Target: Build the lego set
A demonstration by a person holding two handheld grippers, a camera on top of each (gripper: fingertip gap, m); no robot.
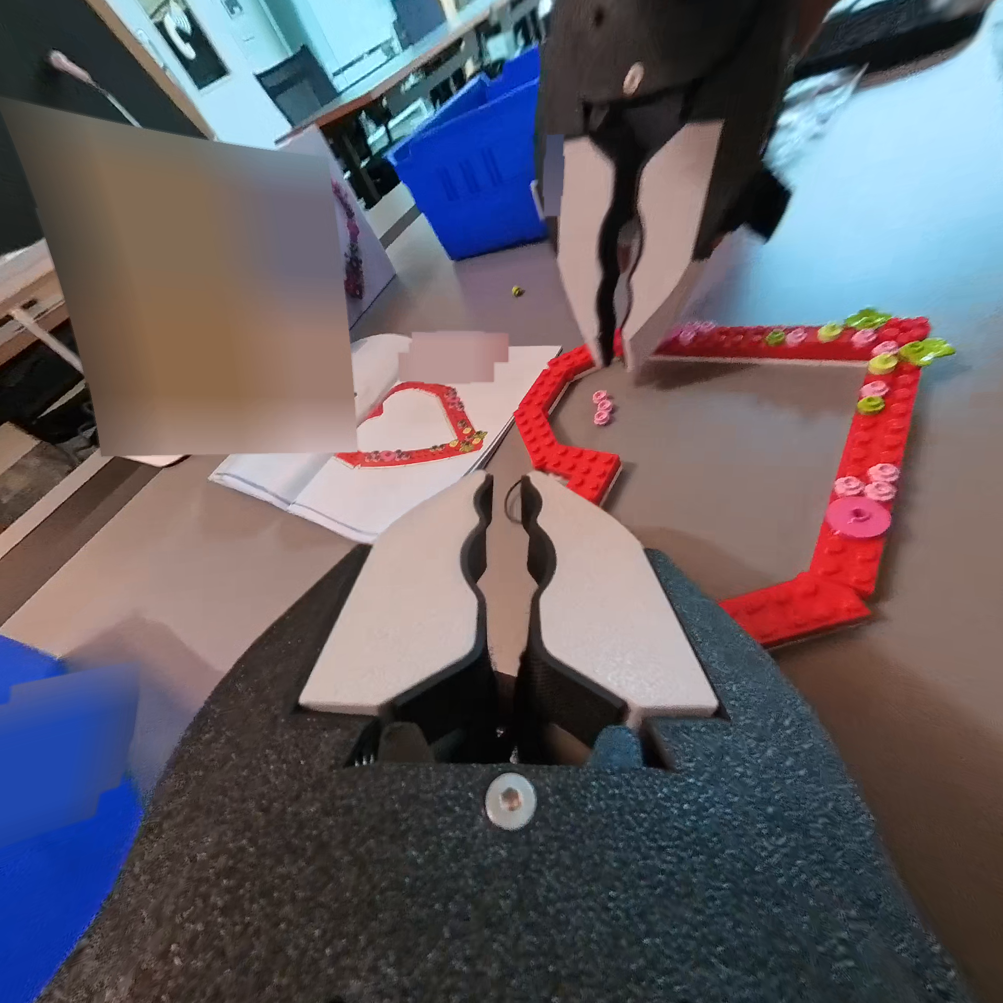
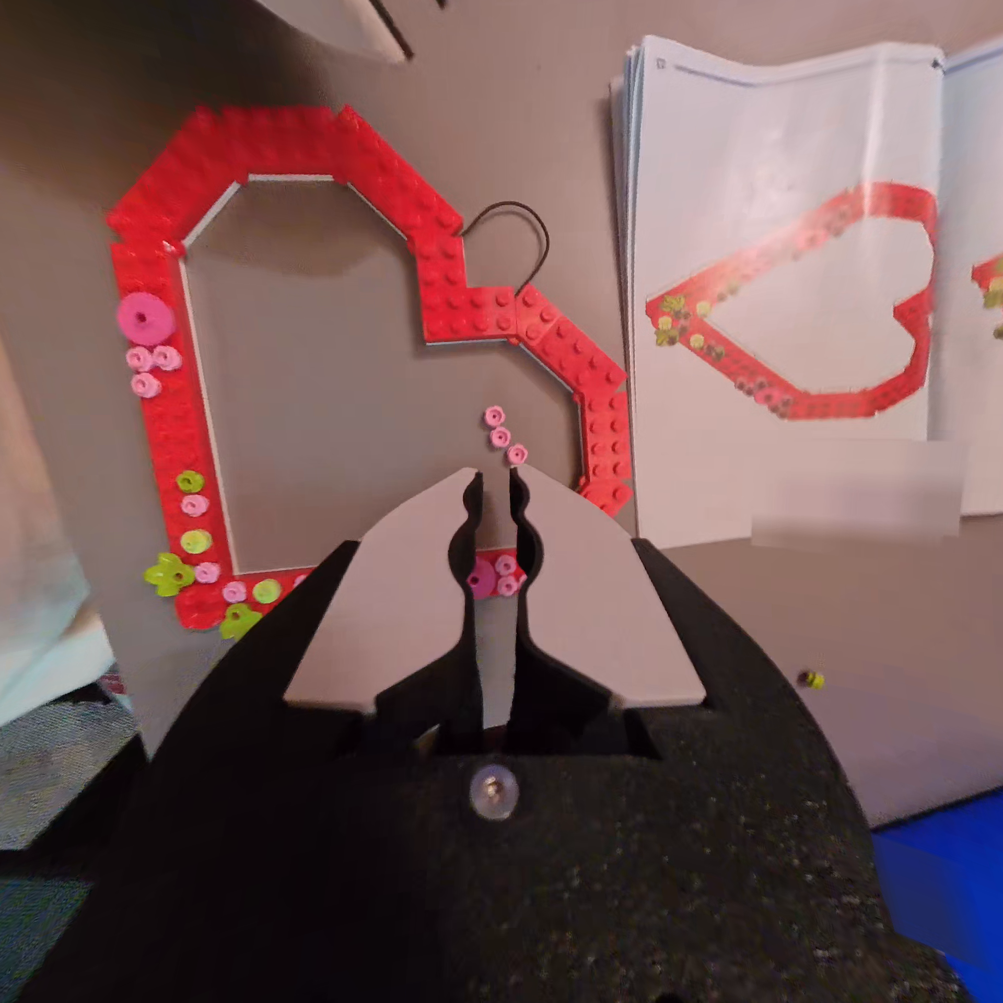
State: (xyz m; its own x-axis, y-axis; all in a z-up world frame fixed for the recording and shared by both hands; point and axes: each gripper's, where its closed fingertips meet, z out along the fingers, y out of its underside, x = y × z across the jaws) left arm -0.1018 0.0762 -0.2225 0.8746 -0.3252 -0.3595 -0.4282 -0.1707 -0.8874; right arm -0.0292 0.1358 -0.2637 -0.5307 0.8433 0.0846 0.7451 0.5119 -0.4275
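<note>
1. Left wrist view: our left gripper (image 1: 506, 483) hovers with a narrow gap, empty, near the red heart frame (image 1: 874, 450) flat on the table (image 1: 705, 434); the booklet (image 1: 336, 488) lies open for reference.
2. Right wrist view: our right gripper (image 2: 495, 473), narrowly parted and empty, points just beside three loose pink flowers (image 2: 505, 435) inside the frame, likely lining up a pick.

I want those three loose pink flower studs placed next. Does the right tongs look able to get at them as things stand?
Probably yes. The three pink flower studs lie on bare table inside the red heart frame, just ahead of the right tongs, which look slightly open and empty. Only the low frame edge lies beneath the approach.
</note>
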